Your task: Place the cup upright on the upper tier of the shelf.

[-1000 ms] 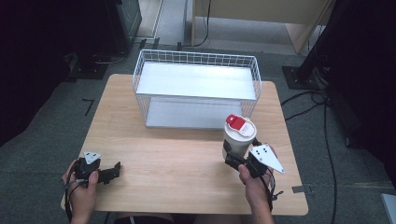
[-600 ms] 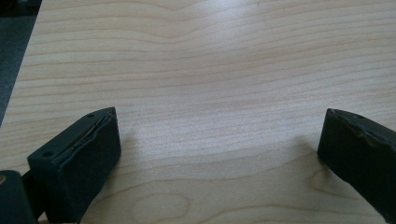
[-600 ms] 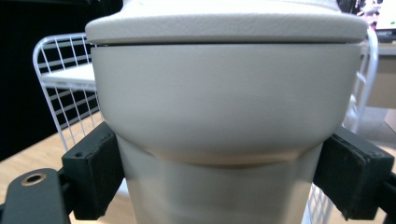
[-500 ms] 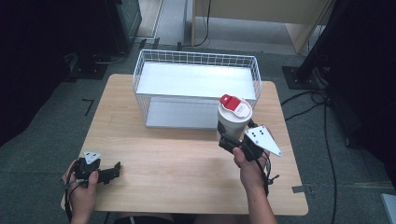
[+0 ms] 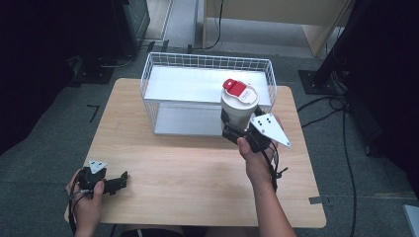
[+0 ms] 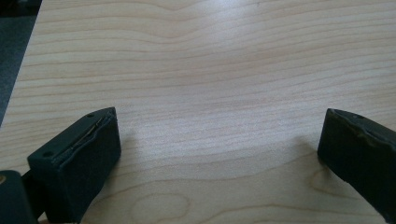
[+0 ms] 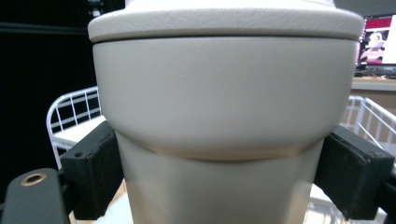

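A cream tumbler (image 5: pixel 238 107) with a red flip lid is held upright in the air by my right gripper (image 5: pixel 236 129), just in front of the white wire basket (image 5: pixel 163 69). In the right gripper view the tumbler (image 7: pixel 219 121) is close up, with both black pads (image 7: pixel 95 170) pressed against its narrower lower body. My left gripper (image 5: pixel 111 181) rests low at the table's front left corner. Its jaws stand wide apart over bare wood in the left gripper view, the left gripper (image 6: pixel 219 149) holding nothing.
The wire basket stands at the back middle of the wooden table (image 5: pixel 197 173) and has a pale flat floor (image 5: pixel 197 84). Dark stands and cables (image 5: pixel 341 113) lie on the floor to the right of the table.
My right gripper has lifted the tumbler and carried it forward and leftward toward the basket. The left gripper has stayed put.
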Motion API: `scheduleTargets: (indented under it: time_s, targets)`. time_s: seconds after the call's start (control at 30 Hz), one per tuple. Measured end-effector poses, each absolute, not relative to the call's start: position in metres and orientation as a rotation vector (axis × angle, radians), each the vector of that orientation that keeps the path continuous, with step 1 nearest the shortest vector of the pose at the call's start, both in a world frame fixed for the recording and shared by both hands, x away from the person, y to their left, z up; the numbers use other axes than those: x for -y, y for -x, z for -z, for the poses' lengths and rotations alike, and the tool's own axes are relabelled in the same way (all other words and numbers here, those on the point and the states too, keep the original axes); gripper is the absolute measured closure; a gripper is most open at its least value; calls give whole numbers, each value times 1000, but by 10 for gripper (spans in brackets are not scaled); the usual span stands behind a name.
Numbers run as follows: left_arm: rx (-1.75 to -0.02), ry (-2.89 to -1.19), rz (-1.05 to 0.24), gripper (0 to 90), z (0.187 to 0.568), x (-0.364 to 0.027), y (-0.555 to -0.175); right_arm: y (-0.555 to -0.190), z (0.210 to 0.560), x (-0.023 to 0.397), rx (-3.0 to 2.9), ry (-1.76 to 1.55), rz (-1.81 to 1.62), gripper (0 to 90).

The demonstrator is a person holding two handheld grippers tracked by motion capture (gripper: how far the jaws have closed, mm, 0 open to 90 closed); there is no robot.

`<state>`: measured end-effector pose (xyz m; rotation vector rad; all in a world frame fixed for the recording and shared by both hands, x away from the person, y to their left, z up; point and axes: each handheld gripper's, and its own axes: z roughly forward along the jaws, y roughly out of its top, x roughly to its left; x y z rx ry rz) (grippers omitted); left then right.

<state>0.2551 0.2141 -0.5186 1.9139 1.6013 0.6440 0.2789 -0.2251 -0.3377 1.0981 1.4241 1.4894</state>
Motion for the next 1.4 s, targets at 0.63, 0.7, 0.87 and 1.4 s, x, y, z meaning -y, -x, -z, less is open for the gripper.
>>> scheduleTargets:
  time_s: [0.63,0.7,0.87,1.4]
  targets:
    - [-1602,-1912,-644,0,519,-214,-255,-336,308,209,-1395,-1117,-1500,120]
    - [-1602,-1912,-644,0,519,-214,-255,-342,307,208,-1393,-1121,-1497,119]
    - [-1602,-1912,-644,0,519,-214,-255,-357,304,203,-1400,-1127,-1493,119]
    - [-1602,-1909,-642,0,519,-214,-255,-405,297,181,-1441,-1143,-1420,118]
